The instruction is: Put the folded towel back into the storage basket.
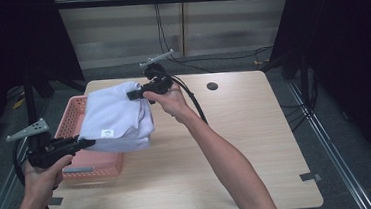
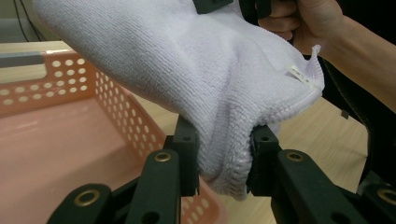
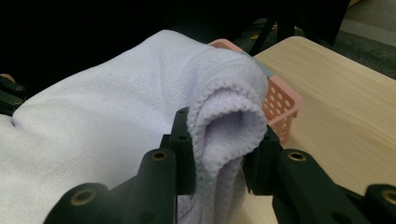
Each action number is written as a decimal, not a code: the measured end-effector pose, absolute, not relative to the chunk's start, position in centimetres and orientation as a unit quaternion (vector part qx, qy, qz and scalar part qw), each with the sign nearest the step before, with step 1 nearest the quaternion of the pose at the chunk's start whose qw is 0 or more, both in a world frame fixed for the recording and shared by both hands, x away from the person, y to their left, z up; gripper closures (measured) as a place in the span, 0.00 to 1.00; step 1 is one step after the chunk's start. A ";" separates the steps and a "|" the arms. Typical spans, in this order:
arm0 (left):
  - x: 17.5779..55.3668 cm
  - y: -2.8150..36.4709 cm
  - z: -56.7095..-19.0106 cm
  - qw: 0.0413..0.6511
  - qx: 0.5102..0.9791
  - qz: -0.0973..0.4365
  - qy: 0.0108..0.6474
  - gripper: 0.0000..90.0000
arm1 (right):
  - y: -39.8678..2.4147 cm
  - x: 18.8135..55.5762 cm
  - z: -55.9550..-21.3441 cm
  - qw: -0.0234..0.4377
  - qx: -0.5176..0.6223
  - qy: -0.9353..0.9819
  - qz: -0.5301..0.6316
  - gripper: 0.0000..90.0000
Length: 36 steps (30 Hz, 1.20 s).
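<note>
Each hand-held gripper, left [image 1: 88,141] and right [image 1: 133,94], clamps the white towel [image 1: 117,117] above the pink basket [image 1: 74,118]

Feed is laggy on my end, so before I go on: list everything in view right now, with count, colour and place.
towel: one, pale lilac-white, folded, held up between both grippers over the right edge of the basket
label: one, white, on the towel's near face
basket: one, pink, perforated walls, on the table's left side
table: one, light wood, centre of the high view
hole: one, dark, round, in the tabletop near its far edge
tape: grey strip at the table's near right corner
cables: several, black, on the floor behind the table
left gripper: one, black, shut on the towel's near corner
right gripper: one, black, shut on the towel's far fold
forearms: two, coming in from the bottom
</note>
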<state>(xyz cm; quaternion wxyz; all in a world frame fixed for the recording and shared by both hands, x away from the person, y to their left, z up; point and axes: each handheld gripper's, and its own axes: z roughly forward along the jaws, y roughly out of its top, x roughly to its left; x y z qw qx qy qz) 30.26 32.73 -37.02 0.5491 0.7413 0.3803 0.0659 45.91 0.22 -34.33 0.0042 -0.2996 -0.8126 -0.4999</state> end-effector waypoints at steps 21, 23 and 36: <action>30.3 37.9 -37.2 0.522 0.727 0.096 0.435 0.79 | 6.7 47.6 -35.2 0.018 -0.305 -0.819 -0.486 0.77; 30.5 38.6 -37.2 0.518 0.726 0.098 0.441 0.79 | 7.5 47.8 -35.4 0.020 -0.312 -0.817 -0.484 0.77; 32.1 42.3 -40.3 0.468 0.719 0.099 0.504 0.79 | 12.5 48.9 -38.6 0.014 -0.336 -0.818 -0.467 0.77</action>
